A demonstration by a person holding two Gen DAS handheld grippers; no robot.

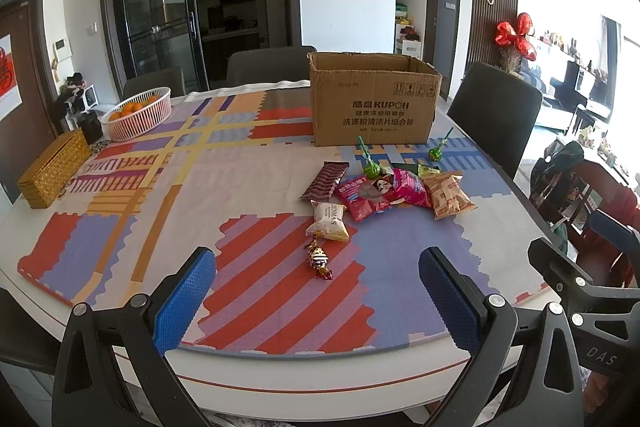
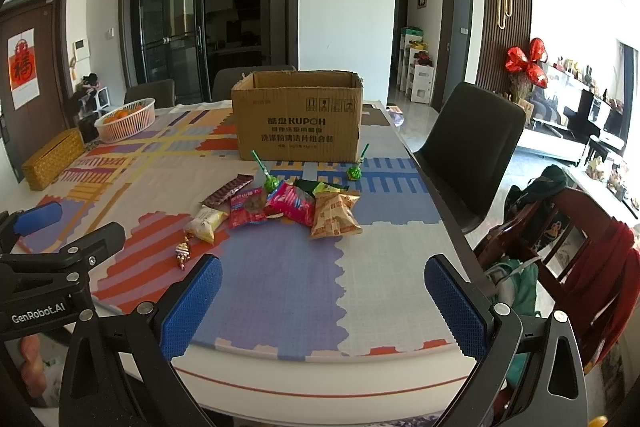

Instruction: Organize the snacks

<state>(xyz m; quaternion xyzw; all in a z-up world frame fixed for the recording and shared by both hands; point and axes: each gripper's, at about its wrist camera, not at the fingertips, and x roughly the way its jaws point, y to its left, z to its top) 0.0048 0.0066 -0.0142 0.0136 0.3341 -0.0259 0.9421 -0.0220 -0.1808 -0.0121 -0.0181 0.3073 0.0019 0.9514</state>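
Your left hand-held gripper and right hand-held gripper are both spread wide, holding nothing, above the tabletop; the snacks lie clustered just before the cardboard box.

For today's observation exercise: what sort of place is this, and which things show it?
Most likely a home dining area: a dining table with chairs, a fruit basket, and a kitchen behind glass sliding doors.

Bare tablecloth before the snack pile; cardboard box close behind it.
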